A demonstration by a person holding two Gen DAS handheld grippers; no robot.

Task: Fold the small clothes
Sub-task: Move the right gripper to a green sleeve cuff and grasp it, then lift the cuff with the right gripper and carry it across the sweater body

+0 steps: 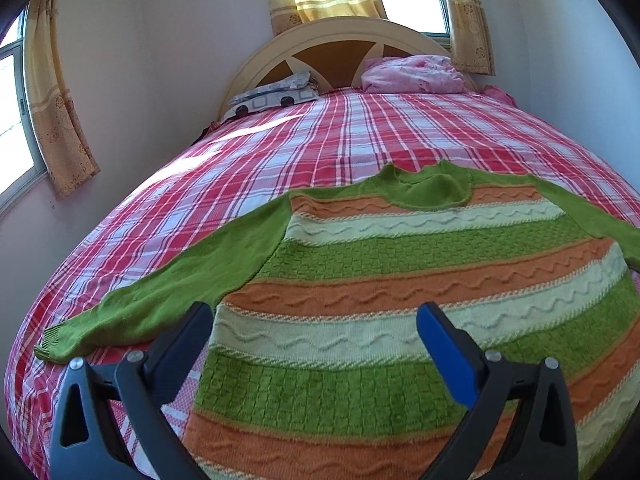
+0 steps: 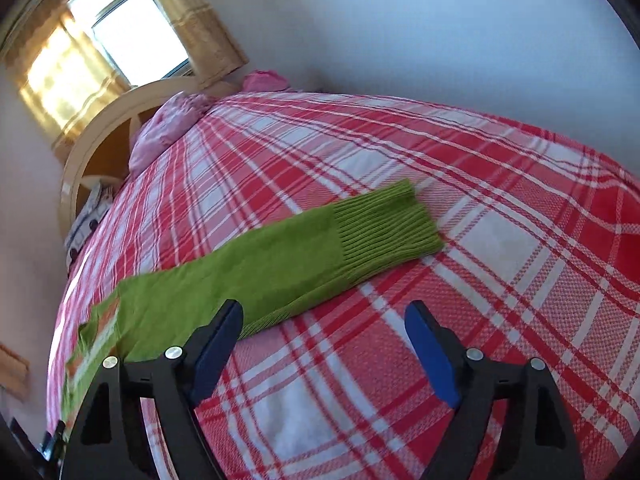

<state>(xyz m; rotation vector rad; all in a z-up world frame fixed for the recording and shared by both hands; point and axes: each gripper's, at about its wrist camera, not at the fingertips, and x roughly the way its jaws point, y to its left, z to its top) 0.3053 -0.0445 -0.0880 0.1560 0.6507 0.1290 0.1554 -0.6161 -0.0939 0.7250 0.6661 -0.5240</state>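
Lying flat, sweater leaves bare plaid bedsheet beyond its cuff.

There is one knitted sweater on one bed with a red checked sheet. The sweater has two green sleeves: one goes toward 8 o'clock in the left wrist view, the other ends in a ribbed cuff at 2 o'clock in the right wrist view. Two grippers are seen, the left gripper and the right gripper, each with two fingers. At 12 o'clock stand one headboard, one pink bundle and one patterned pillow. Two windows are seen, one at 12 o'clock and one at 9 o'clock.
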